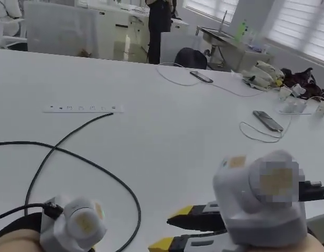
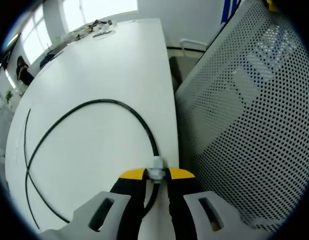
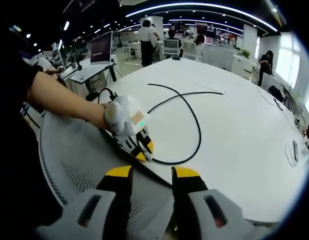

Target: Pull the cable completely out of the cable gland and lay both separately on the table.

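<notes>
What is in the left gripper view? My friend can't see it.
The left gripper pinches a small white cable gland between its yellow-tipped jaws at the edge of a white table. A black cable runs from it and loops across the table, beside a grey perforated panel.

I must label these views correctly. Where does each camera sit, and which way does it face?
Left gripper view: on the left gripper, looks along its jaws at the cable gland, by the table edge.
Right gripper view: on the right gripper, faces the left gripper and the person's forearm.
Head view: on the headset, looks forward and down; both grippers at the bottom.
Shared: all three show the black cable.
</notes>
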Action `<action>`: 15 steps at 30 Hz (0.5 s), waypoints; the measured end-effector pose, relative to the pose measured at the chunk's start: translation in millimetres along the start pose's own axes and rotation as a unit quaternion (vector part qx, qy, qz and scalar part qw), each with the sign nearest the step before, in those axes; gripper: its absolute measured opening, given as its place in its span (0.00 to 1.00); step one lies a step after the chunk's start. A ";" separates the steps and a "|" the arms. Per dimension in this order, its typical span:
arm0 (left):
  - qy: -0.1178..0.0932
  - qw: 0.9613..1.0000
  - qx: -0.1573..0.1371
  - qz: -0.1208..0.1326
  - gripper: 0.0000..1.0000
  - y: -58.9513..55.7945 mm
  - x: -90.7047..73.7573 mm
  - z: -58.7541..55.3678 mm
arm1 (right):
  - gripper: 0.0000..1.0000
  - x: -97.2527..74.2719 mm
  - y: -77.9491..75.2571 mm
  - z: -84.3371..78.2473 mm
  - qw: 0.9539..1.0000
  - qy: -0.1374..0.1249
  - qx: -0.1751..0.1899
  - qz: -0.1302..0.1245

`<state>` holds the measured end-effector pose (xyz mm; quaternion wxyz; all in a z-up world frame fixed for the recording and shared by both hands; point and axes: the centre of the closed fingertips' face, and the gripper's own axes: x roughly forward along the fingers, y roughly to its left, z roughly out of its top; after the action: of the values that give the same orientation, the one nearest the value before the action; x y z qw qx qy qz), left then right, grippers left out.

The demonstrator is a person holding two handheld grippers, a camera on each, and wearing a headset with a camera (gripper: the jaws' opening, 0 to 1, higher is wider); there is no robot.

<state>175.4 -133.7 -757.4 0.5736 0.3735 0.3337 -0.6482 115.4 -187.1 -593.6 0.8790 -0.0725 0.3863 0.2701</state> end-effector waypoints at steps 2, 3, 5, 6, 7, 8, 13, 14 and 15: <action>-0.016 1.000 -0.016 -0.005 0.17 0.3 -9.7 8.9 | 0.33 0.7 1.6 0.3 1.000 0.002 -0.004 0.006; -0.033 0.999 -0.026 -0.008 0.17 1.4 -19.7 17.8 | 0.33 1.2 2.0 0.2 1.000 0.003 -0.007 0.008; -0.055 0.997 -0.046 -0.005 0.17 5.6 -38.8 29.1 | 0.33 2.7 3.2 0.5 1.000 0.006 -0.013 0.013; -0.067 0.996 -0.055 -0.003 0.17 7.2 -47.3 33.4 | 0.33 3.7 4.3 1.0 1.000 0.007 -0.014 0.017; -0.081 0.994 -0.067 -0.004 0.17 7.2 -59.8 38.2 | 0.33 4.9 5.0 1.7 1.000 0.007 -0.016 0.020; -0.084 0.994 -0.070 -0.002 0.17 7.6 -67.6 38.8 | 0.33 7.2 6.3 3.2 0.999 0.008 -0.019 0.025; -0.094 0.993 -0.059 0.029 0.17 6.2 -108.5 43.1 | 0.33 19.0 14.7 12.1 0.998 0.012 -0.038 0.046; -0.112 0.991 -0.067 0.037 0.17 6.3 -118.1 49.3 | 0.33 21.9 17.6 15.6 0.998 0.012 -0.044 0.053; -0.124 0.989 -0.072 0.042 0.17 5.9 -124.9 53.3 | 0.33 23.5 18.9 18.4 0.997 0.011 -0.048 0.056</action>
<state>183.7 -118.6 -622.6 0.6630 0.2614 0.2897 -0.6389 130.1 -155.1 -596.3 0.8539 -0.0960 0.3856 0.3360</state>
